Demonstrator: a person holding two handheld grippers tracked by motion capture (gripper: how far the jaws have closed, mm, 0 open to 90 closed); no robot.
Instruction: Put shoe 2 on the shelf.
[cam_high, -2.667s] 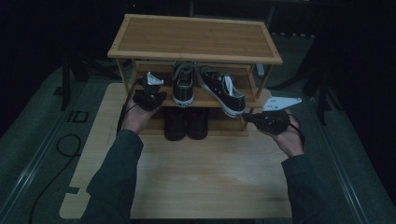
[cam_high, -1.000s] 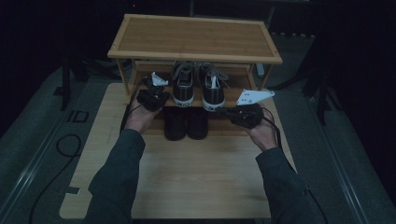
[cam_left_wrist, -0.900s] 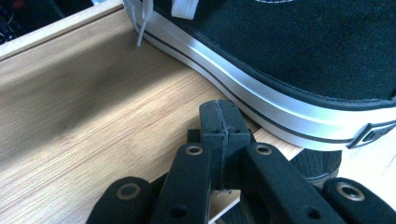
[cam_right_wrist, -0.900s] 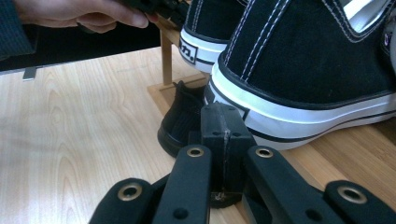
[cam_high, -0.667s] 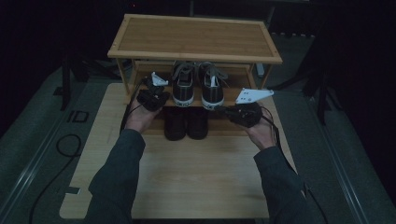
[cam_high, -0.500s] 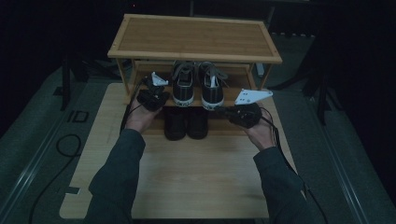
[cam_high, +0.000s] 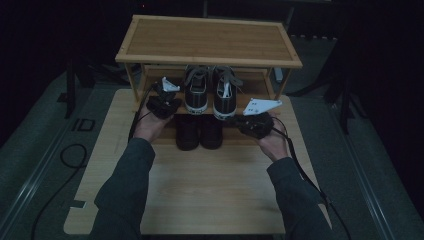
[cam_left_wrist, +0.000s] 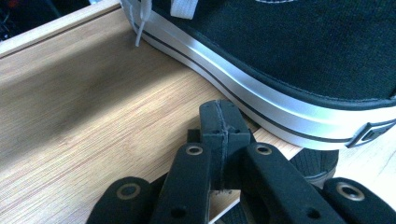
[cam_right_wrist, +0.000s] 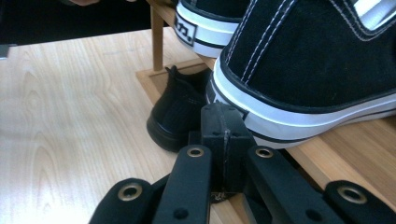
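A pair of black sneakers with white soles stands side by side on the middle shelf of a wooden shoe rack (cam_high: 210, 42), heels toward me: the left sneaker (cam_high: 196, 93), the right sneaker (cam_high: 225, 97). My left gripper (cam_high: 172, 103) is shut, its tips (cam_left_wrist: 219, 116) on the shelf board right beside the left sneaker's white sole (cam_left_wrist: 280, 105). My right gripper (cam_high: 241, 121) is shut too, with its tips (cam_right_wrist: 223, 122) against the heel end of the right sneaker's sole (cam_right_wrist: 299, 119). Nothing sits between either pair of jaws.
A pair of plain black shoes (cam_high: 199, 132) stands on the rack's bottom level, under the sneakers; one black shoe (cam_right_wrist: 180, 112) is just left of my right gripper's tips. The rack stands on a light wooden board (cam_high: 200, 185). A cable (cam_high: 70, 160) lies on the floor at left.
The right sneaker, angled outward earlier, now stands straight beside the left one. My right gripper has come in from the right to its heel. The left gripper has stayed put.
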